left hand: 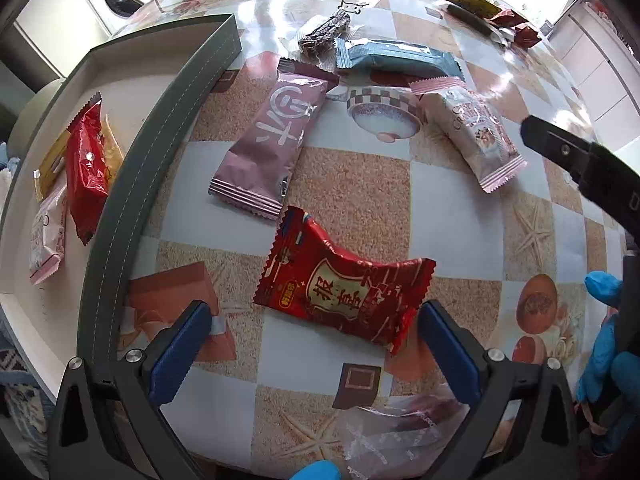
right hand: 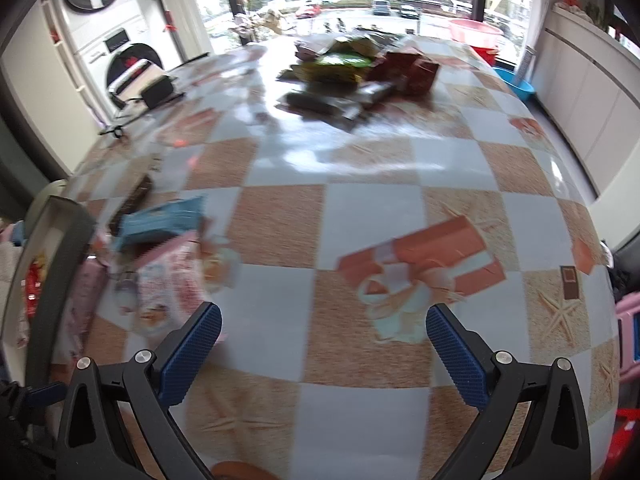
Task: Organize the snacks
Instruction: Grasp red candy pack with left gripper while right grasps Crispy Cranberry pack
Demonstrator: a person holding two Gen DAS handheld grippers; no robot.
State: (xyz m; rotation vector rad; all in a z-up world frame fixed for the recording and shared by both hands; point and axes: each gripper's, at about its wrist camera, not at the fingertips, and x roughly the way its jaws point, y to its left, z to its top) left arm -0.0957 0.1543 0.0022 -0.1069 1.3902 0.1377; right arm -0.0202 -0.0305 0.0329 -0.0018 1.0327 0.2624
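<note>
A grey box (left hand: 160, 128) with a white inside stands at the left and holds a red packet (left hand: 86, 172), a yellow one and a pink one. A red snack packet (left hand: 344, 284) lies on the table just ahead of my open, empty left gripper (left hand: 316, 344). Beyond it lie a mauve bar (left hand: 272, 140), a pale pink packet (left hand: 472, 132), a teal bar (left hand: 396, 58) and a dark bar (left hand: 324, 32). My right gripper (right hand: 324, 344) is open and empty over bare tablecloth; part of it shows at the right of the left wrist view (left hand: 580, 164). That view is blurred.
A clear plastic wrapper (left hand: 396, 428) lies near the front edge. A pile of larger snack bags (right hand: 352, 68) sits at the far side of the checkered table (right hand: 360, 208). A black device with cables (right hand: 158, 90) lies at the far left. Washing machines stand behind.
</note>
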